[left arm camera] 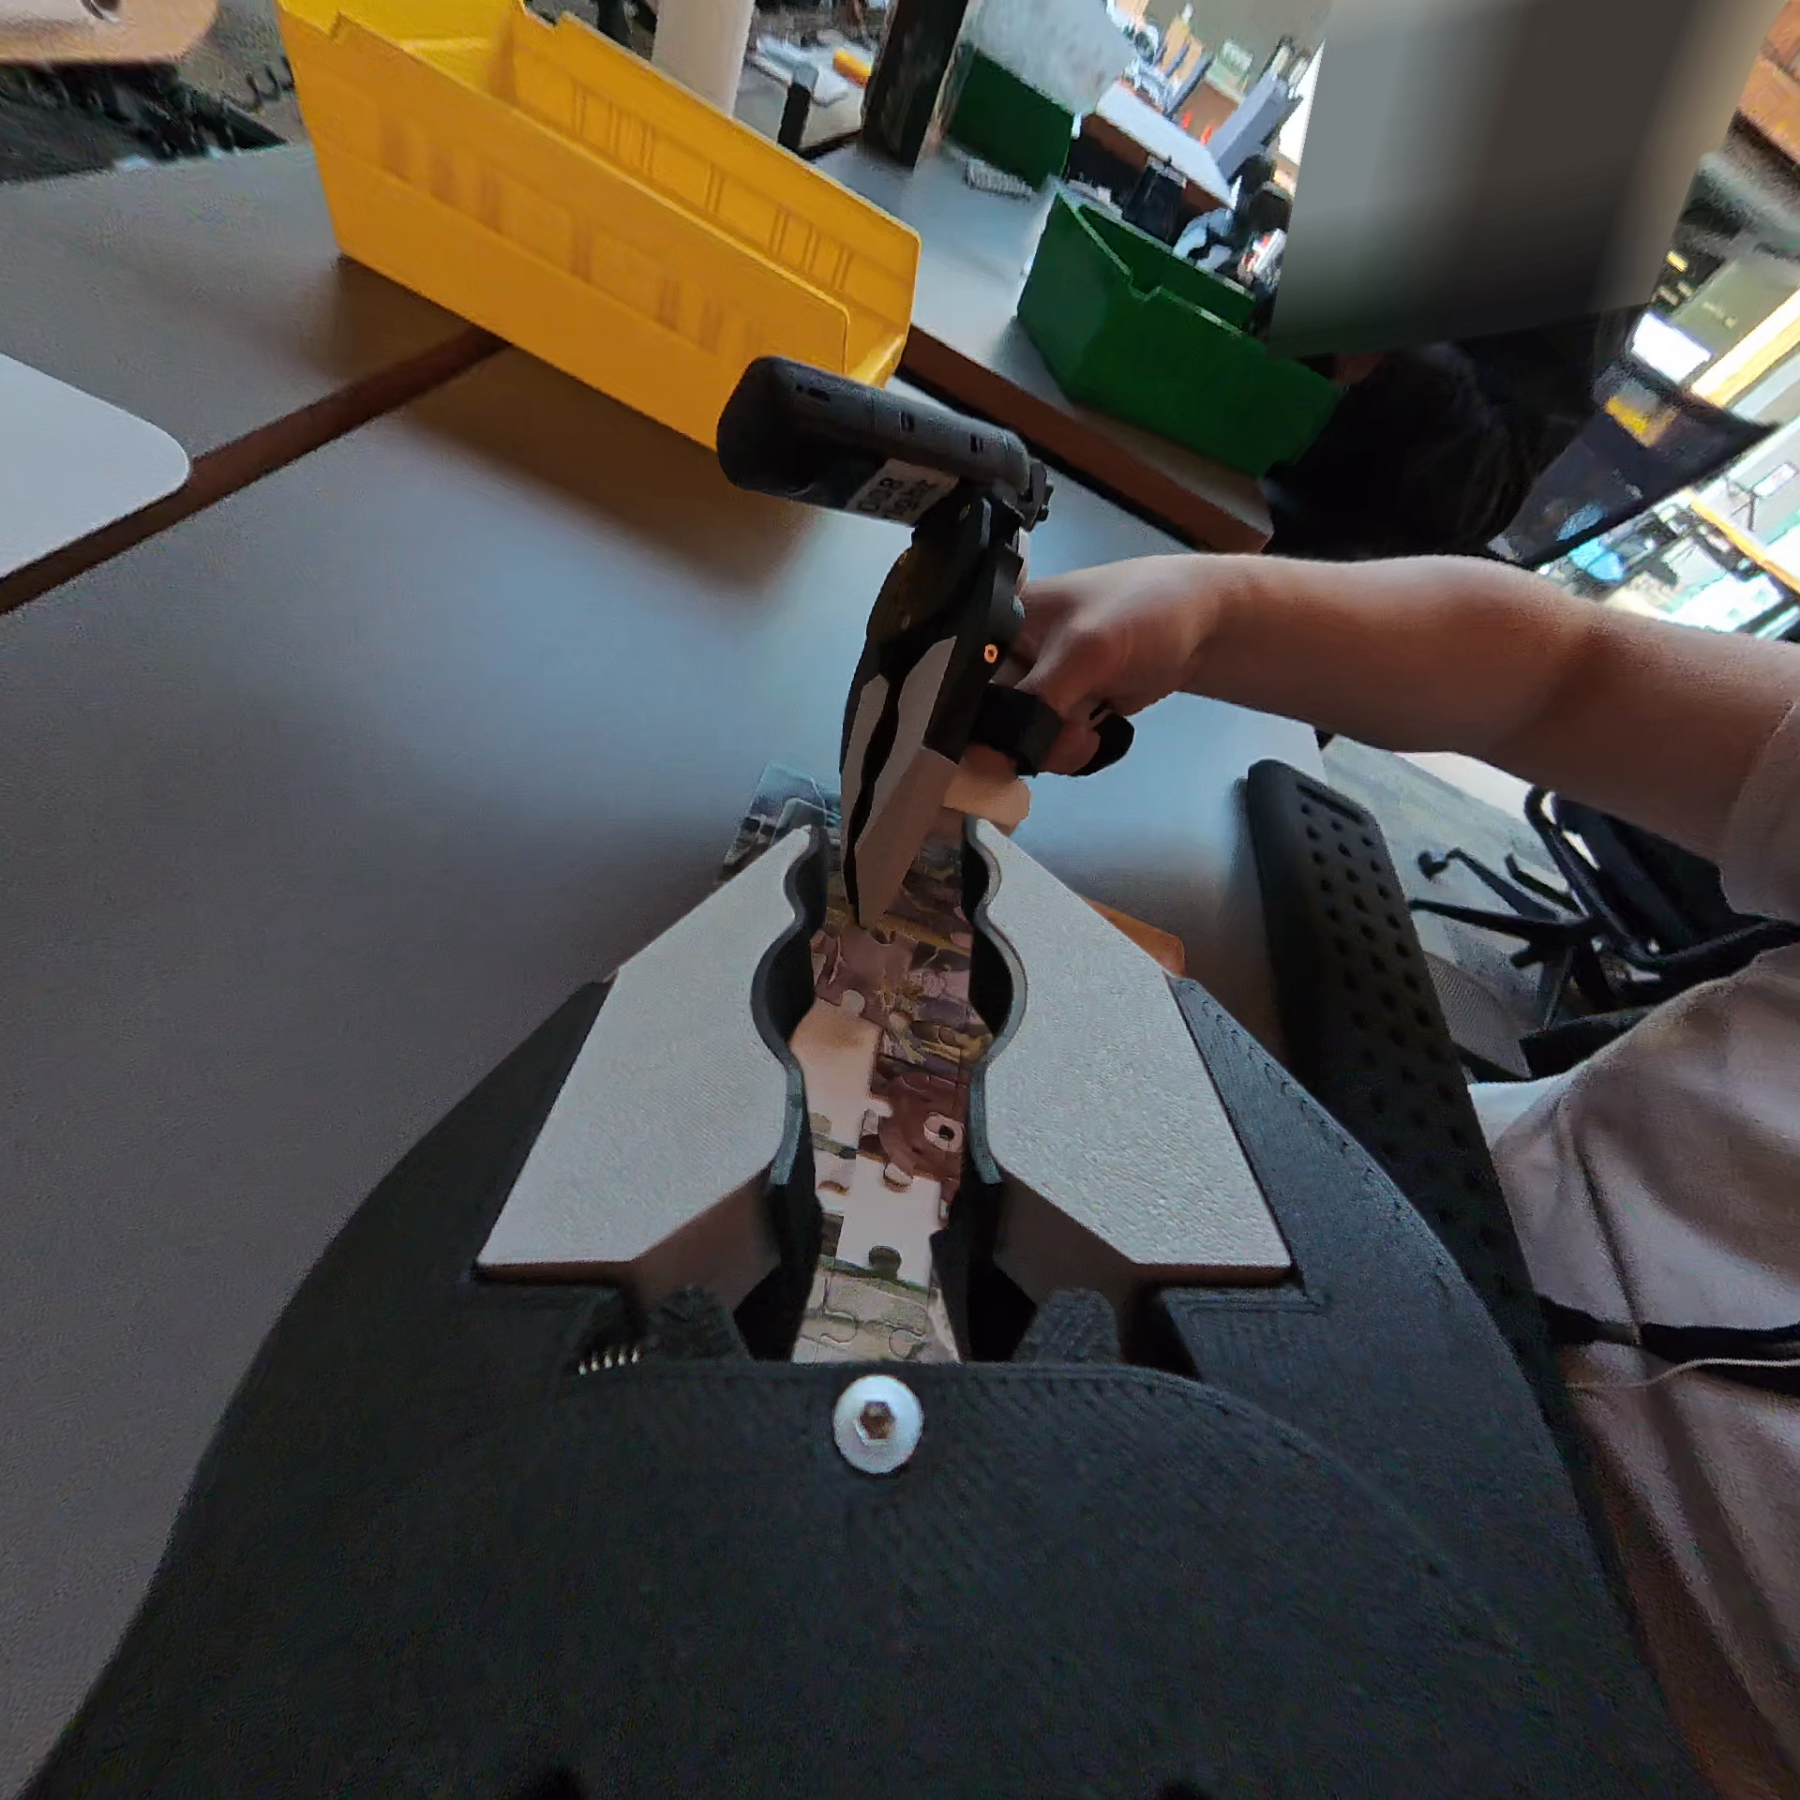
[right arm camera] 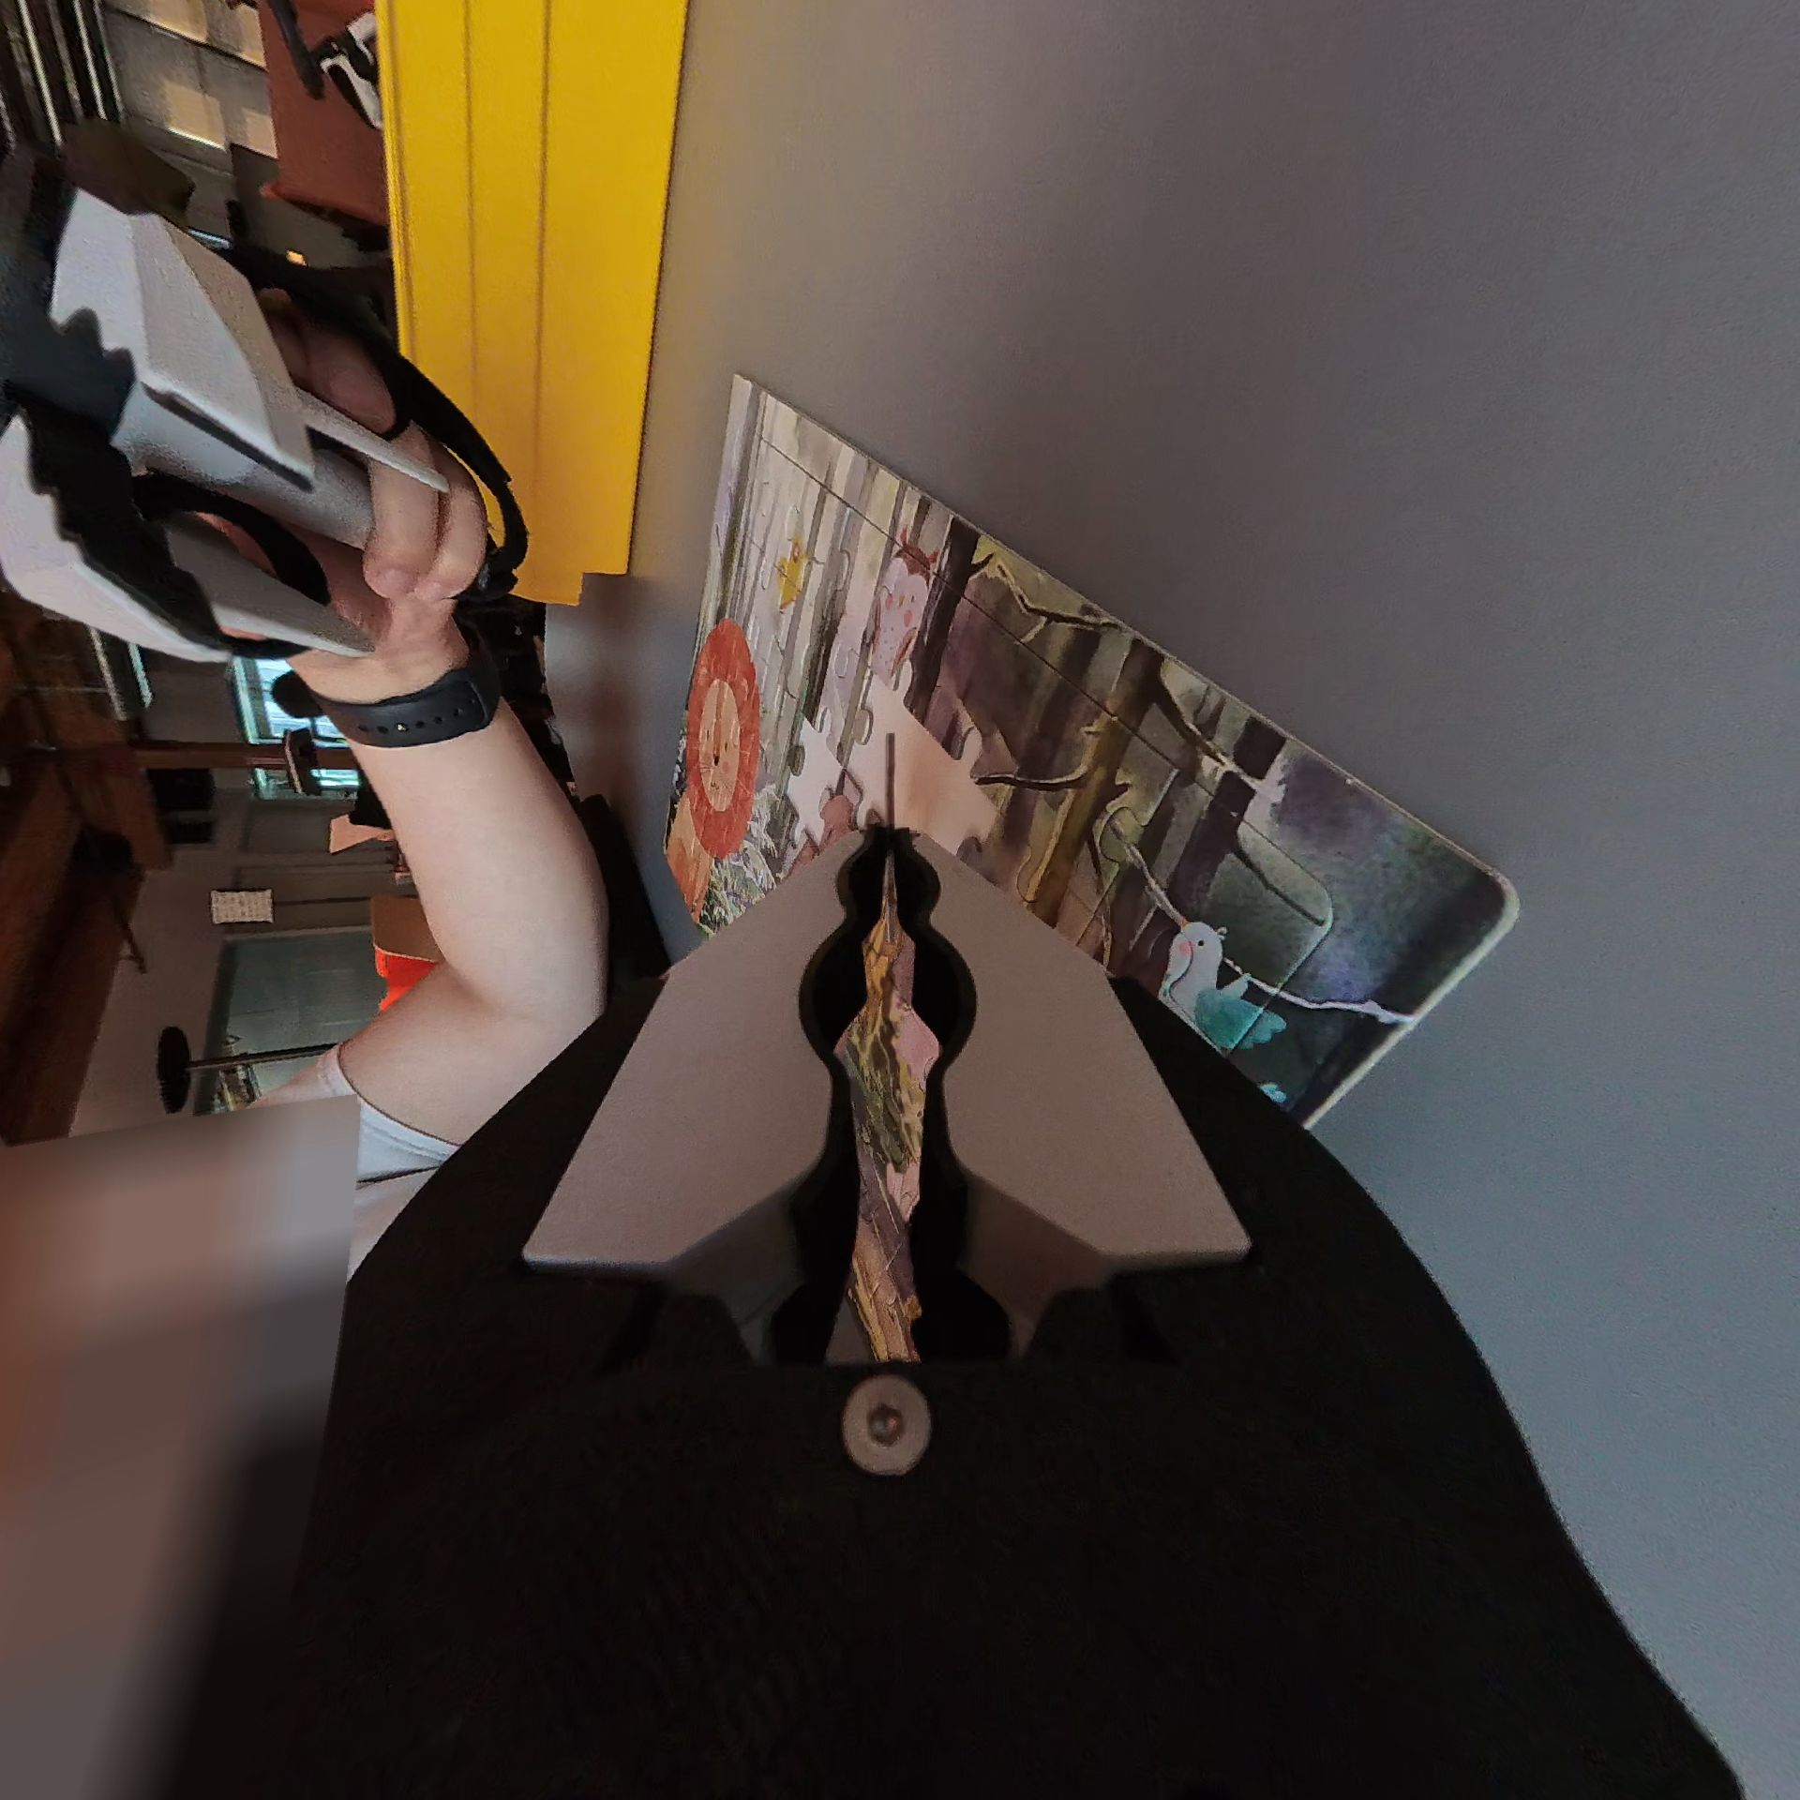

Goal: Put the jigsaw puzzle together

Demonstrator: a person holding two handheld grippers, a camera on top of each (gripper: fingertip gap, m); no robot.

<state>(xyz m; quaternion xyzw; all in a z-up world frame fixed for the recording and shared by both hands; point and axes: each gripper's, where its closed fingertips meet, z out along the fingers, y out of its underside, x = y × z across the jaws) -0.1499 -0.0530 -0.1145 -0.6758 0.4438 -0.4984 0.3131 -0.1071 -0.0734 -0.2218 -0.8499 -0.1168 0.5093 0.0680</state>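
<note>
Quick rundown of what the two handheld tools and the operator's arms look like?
Both tools share one build: textured black printed body, silver screw at centre, pale grey wedge fingers with wavy black inner pads. The right tool, seen from the left, has a black camera block on top with a white label. The left wrist wears a black watch. Sleeves are short, light-coloured.

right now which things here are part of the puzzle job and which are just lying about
Part of the job:
- puzzle board, with a bare gap near its middle
- puzzle piece pinched edge-on in the right gripper
- left gripper, over the board, holding nothing

Just lying about:
- yellow bin
- green bin
- black chair
</note>
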